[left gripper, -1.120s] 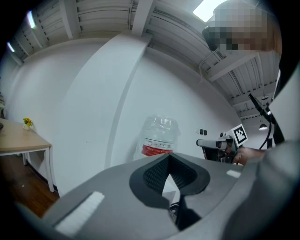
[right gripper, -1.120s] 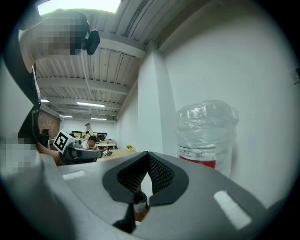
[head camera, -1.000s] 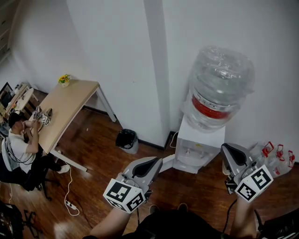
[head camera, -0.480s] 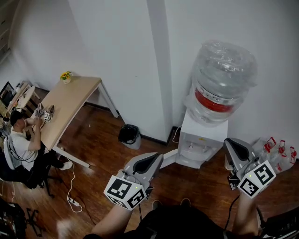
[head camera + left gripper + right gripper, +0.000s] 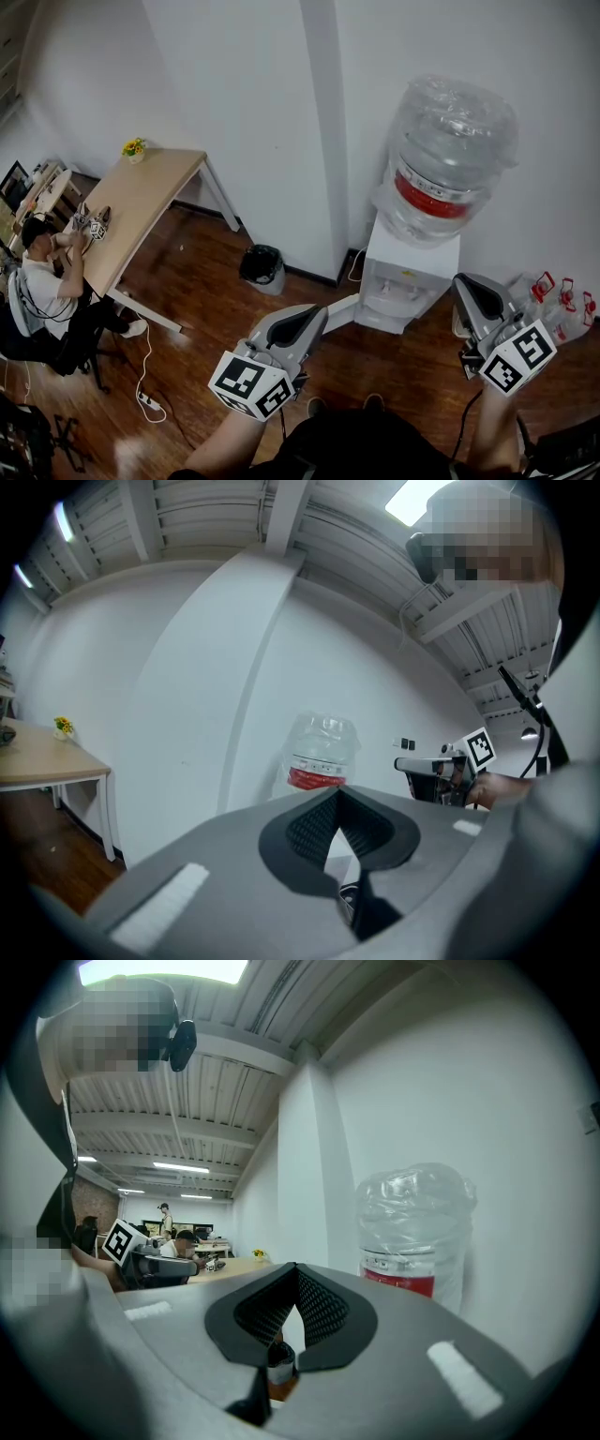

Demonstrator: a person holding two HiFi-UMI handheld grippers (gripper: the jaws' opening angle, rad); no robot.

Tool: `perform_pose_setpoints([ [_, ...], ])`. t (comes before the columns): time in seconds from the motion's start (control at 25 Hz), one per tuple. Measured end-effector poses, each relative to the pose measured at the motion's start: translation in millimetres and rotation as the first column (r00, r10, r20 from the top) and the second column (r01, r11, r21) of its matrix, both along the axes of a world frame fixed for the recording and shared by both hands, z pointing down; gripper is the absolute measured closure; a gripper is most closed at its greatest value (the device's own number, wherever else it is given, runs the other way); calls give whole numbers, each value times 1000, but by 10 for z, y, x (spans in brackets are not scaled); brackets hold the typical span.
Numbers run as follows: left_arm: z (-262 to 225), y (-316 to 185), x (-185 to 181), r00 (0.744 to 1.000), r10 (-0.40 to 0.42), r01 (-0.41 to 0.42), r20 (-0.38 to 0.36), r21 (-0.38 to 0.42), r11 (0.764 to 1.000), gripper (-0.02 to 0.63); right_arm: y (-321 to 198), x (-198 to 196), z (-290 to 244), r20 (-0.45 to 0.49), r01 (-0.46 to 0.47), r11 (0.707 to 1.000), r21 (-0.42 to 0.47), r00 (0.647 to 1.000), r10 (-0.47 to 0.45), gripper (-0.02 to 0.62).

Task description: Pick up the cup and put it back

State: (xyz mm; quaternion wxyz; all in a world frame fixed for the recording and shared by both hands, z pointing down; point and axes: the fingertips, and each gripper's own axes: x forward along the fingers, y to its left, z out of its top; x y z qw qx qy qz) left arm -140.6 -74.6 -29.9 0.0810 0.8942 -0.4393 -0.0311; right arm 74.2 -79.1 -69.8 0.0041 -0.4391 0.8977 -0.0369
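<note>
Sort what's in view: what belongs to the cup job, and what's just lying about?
Job: left gripper and right gripper, both shut and empty; likely the water dispenser. No cup visible.
Lying about: trash bin, table, flower pot, clear jugs.

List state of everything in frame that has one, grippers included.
left gripper: shut, nothing between the jaws
right gripper: shut, nothing between the jaws
water bottle: inverted on the dispenser, wrapped in clear film
water dispenser: upright against the wall
trash bin: upright, open top, dark liner
cup: not visible in any view
</note>
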Motion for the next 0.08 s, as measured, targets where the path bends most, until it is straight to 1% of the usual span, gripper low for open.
perform_pose_setpoints([
  [0.08,5,23,-17,1000,-2,2,-1,-1,1000,604,16,-10,-3,0,0,1000,-1,1000,0,595],
])
